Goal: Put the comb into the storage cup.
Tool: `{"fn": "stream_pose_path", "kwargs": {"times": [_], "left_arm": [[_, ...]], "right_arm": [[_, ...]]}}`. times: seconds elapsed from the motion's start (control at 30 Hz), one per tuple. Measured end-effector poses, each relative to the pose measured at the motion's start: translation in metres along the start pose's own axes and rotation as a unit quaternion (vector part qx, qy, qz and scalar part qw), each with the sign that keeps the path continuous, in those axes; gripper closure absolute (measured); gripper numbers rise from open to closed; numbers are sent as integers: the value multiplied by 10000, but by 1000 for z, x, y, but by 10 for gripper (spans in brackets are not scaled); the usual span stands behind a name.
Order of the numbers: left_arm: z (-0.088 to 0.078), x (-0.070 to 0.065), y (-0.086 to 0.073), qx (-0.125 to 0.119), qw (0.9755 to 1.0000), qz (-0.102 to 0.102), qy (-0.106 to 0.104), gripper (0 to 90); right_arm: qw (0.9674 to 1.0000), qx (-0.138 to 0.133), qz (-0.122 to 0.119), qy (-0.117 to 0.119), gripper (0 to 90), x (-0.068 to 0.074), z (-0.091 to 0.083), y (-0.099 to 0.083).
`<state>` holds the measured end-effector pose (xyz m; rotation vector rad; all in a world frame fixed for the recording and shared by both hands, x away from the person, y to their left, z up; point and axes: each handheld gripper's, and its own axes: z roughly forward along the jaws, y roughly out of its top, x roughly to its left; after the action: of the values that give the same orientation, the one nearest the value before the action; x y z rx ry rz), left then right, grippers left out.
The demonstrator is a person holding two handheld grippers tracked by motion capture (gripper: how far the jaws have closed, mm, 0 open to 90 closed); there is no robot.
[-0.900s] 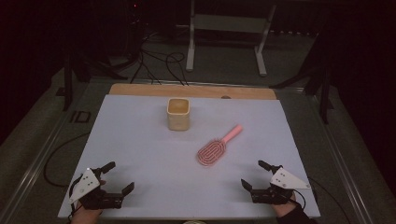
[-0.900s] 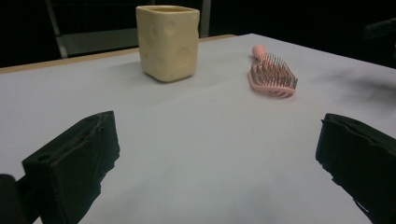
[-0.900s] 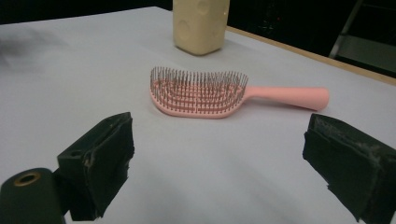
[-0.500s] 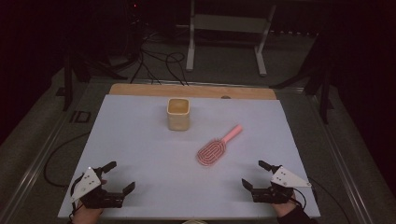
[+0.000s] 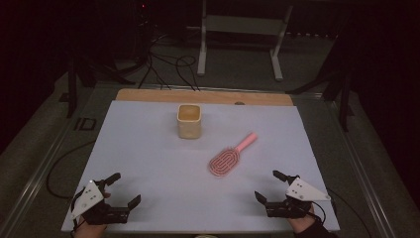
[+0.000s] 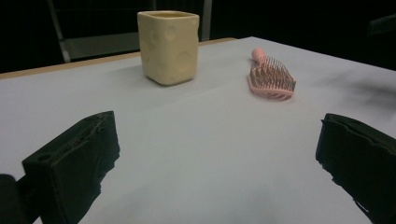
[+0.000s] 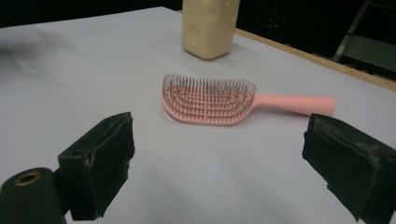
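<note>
A pink hairbrush (image 5: 229, 157) lies bristles up on the white table (image 5: 148, 148), right of the middle, its handle pointing to the far right. Behind it stands a pale yellow square cup (image 5: 189, 120), upright. My left gripper (image 5: 123, 189) rests at the near left corner, jaws wide open and empty; in its own view the cup (image 6: 168, 45) and the brush (image 6: 271, 77) lie ahead. My right gripper (image 5: 270, 186) sits at the near right corner, open and empty, with the brush (image 7: 210, 100) just beyond its jaws and the cup (image 7: 209, 27) farther back.
A wooden strip (image 5: 203, 96) runs along the table's far edge. Beyond it stand a metal frame (image 5: 240, 29) and loose cables (image 5: 163, 64) on the dark floor. Table rails (image 5: 34, 173) flank both sides.
</note>
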<state>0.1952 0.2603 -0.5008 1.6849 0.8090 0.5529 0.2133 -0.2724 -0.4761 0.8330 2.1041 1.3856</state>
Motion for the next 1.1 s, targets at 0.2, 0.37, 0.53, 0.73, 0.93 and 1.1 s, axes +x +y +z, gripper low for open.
{"fn": "stream_pose_path", "kwargs": {"times": [0.2,0.37,0.53,0.73,0.93,1.1], "left_arm": [[-1,0,0,-43,10000,-29,21,3],[-1,1,1,-44,10000,-51,34,3],[-1,1,0,-35,10000,-71,26,3],[0,2,1,1,10000,-93,32,3],[0,2,0,-5,9999,-97,33,3],[0,3,0,-10,9999,-107,43,3]], "right_arm": [[10000,-22,39,65,86,2,-2,8],[9994,-172,304,38,85,-2,-10,18],[9994,-255,248,0,84,-4,-19,26],[9995,-191,255,-3,84,-7,-22,33],[9995,-263,173,-4,85,-8,-22,45],[9997,-215,82,-10,84,-10,-19,55]]}}
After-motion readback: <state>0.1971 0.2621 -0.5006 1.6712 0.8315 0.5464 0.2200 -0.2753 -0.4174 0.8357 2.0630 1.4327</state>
